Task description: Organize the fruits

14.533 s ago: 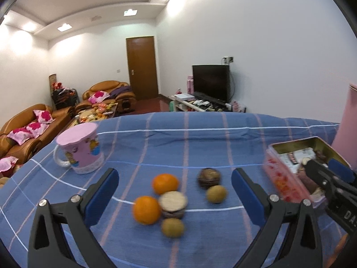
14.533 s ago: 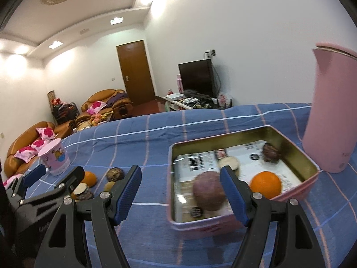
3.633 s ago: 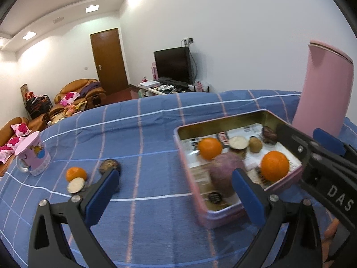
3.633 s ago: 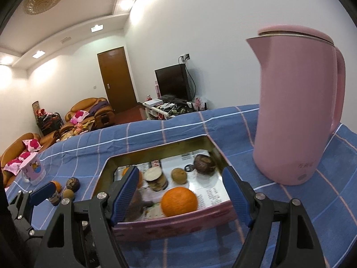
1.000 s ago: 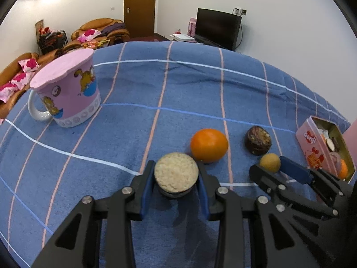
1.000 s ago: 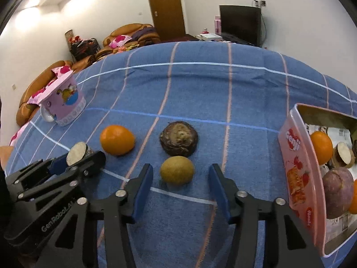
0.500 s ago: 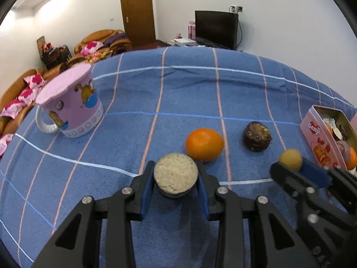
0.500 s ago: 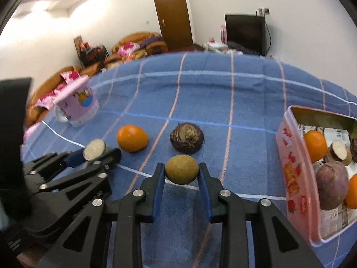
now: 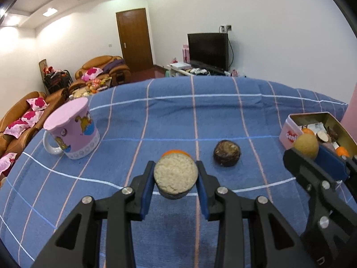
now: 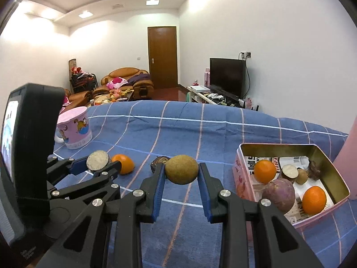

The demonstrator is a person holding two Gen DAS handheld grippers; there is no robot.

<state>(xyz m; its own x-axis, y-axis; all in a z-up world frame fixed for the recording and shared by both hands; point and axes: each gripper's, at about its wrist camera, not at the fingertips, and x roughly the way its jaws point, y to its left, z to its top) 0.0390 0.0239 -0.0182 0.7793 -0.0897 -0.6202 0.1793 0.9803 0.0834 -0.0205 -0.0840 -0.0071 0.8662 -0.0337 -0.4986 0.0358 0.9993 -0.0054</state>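
Note:
My left gripper [image 9: 175, 176] is shut on a cut taro half [image 9: 175, 176], pale cut face up, lifted off the blue checked cloth. Behind it an orange [image 9: 175, 152] peeks out, and a dark round fruit [image 9: 227, 153] lies to its right. My right gripper [image 10: 181, 173] is shut on a brownish-green kiwi [image 10: 181, 172], also held above the cloth. The pink tin [image 10: 242, 179] at the right holds two oranges, a purple root, a taro half, a small kiwi and a dark fruit. In the right wrist view the left gripper [image 10: 98, 162] shows at the left with its taro half.
A pink cartoon mug [image 9: 71, 129] stands at the left of the cloth. A tall pink kettle [image 10: 351, 156] rises behind the tin at the right edge. Sofas, a door and a television fill the room beyond the table's far edge.
Both grippers have risen with their loads: the taro half and the kiwi have left the cloth. The right gripper's jaws closed on the kiwi during the last second.

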